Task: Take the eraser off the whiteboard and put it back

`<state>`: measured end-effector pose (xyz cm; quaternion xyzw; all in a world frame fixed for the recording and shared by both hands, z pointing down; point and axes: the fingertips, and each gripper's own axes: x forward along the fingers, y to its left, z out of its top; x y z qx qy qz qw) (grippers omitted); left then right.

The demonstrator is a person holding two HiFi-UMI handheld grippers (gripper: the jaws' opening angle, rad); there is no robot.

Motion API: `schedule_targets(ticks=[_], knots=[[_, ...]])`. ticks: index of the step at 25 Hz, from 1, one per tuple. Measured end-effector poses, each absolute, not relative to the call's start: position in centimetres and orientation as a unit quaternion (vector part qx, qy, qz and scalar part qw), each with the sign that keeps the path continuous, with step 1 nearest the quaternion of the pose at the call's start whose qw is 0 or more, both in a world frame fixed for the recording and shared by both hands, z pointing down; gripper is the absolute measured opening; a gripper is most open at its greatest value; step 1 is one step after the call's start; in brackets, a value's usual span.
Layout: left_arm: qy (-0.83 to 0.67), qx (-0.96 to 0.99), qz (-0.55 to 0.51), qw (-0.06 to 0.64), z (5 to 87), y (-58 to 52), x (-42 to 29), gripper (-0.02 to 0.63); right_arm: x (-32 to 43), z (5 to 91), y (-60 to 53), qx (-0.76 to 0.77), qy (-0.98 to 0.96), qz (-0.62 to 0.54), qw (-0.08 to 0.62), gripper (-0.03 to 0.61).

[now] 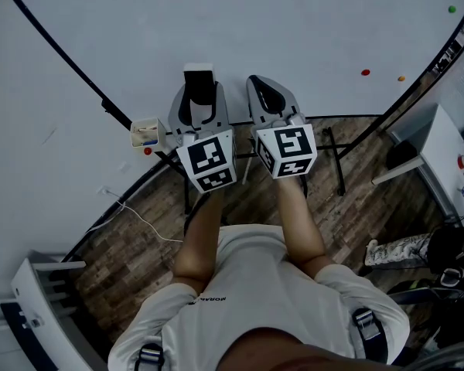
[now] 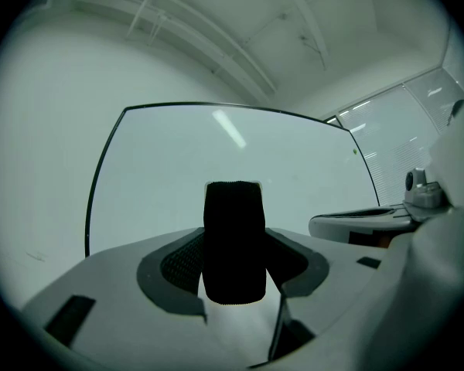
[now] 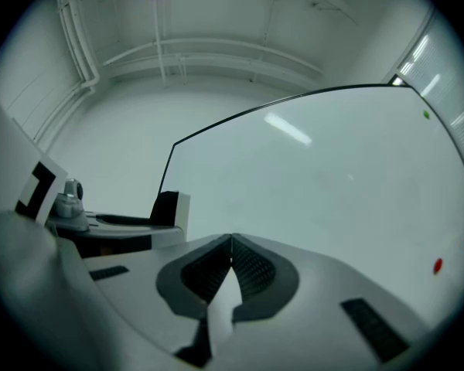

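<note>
A black-felt eraser (image 2: 233, 242) with a white back stands upright between the jaws of my left gripper (image 1: 199, 91), which is shut on it. In the head view the eraser (image 1: 199, 80) is held close in front of the whiteboard (image 1: 240, 29); whether it touches the board I cannot tell. My right gripper (image 1: 264, 93) hovers just to the right of it, shut with nothing between its pads (image 3: 232, 265). From the right gripper view the eraser (image 3: 170, 209) shows at the left, in the other gripper.
A small marker tray (image 1: 146, 134) with markers hangs at the board's lower left edge. Red, orange and green magnets (image 1: 365, 73) dot the board's right side. The board's stand legs (image 1: 336, 157) rest on the wooden floor; a white cabinet (image 1: 437, 161) is at right.
</note>
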<state>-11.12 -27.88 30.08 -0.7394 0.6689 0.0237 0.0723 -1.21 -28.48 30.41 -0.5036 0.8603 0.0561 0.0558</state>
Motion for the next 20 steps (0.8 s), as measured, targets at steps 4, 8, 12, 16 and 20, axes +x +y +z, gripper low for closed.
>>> schedule_targets(ticks=[4, 8, 12, 16, 20], knots=[[0.669, -0.739, 0.022, 0.071, 30.11, -27.90, -11.16, 0.222, -1.28, 30.43, -28.45, -0.503, 0.861, 0.056, 0.055, 0.013], [0.671, -0.738, 0.021, 0.070, 30.07, -27.95, -11.28, 0.222, -1.30, 30.39, -28.51, -0.503, 0.861, 0.055, 0.055, 0.014], [0.671, -0.737, 0.026, 0.070, 29.87, -27.87, -11.20, 0.222, -1.24, 30.35, -28.43, -0.502, 0.861, 0.056, 0.055, 0.014], [0.674, -0.735, 0.033, 0.066, 29.79, -28.09, -11.52, 0.222, -1.33, 30.46, -28.54, -0.502, 0.861, 0.056, 0.056, 0.014], [0.679, -0.731, 0.030, 0.061, 29.93, -28.33, -11.92, 0.222, -1.39, 30.51, -28.49, -0.502, 0.861, 0.056, 0.057, 0.014]])
